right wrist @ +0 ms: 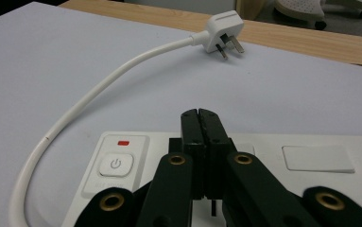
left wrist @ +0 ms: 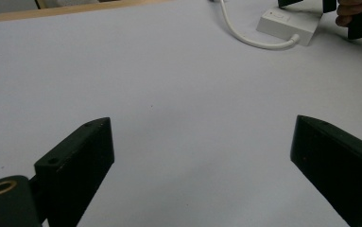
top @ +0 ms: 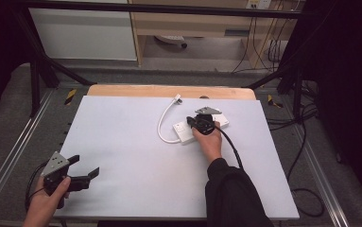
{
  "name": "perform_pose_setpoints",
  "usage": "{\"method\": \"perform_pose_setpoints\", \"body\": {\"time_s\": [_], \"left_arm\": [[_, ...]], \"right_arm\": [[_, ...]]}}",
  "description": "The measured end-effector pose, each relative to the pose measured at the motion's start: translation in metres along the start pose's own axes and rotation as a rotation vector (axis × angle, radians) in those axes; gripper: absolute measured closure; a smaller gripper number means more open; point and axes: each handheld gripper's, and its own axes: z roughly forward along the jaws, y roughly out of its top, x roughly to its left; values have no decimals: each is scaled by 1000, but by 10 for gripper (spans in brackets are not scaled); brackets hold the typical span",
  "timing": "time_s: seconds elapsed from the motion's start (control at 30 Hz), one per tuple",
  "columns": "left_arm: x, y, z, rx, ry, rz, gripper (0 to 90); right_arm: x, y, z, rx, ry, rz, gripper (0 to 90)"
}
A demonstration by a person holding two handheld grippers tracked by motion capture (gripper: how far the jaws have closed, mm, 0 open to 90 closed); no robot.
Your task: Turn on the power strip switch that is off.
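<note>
A white power strip (top: 182, 132) lies on the far right part of the white table top (top: 136, 156), its short cable (top: 161, 126) curling back to a white plug (top: 177, 98). My right gripper (top: 191, 121) hovers over the strip, shut, its jaws pressed together with nothing seen between them. In the right gripper view the tips of my right gripper (right wrist: 198, 113) hang above the strip (right wrist: 311, 158), just right of its power button (right wrist: 116, 164). A small dark shape sits under them, too hidden to identify. My left gripper (top: 86, 165) rests open at the near left corner, holding nothing.
A wooden strip (top: 169, 91) borders the table's far edge, with the plug (right wrist: 221, 30) lying close to it. Black frame bars and loose cables (top: 306, 123) run along the right side. The left gripper view looks across bare table top (left wrist: 169, 85) toward the strip (left wrist: 282, 21).
</note>
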Motion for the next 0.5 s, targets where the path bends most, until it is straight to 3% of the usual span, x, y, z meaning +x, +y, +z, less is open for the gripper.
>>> {"method": "perform_pose_setpoints", "body": {"time_s": [0.5], "left_arm": [[0,0,0,0,0,0,71]], "right_arm": [[0,4,-4,-20,5,5,900]]}}
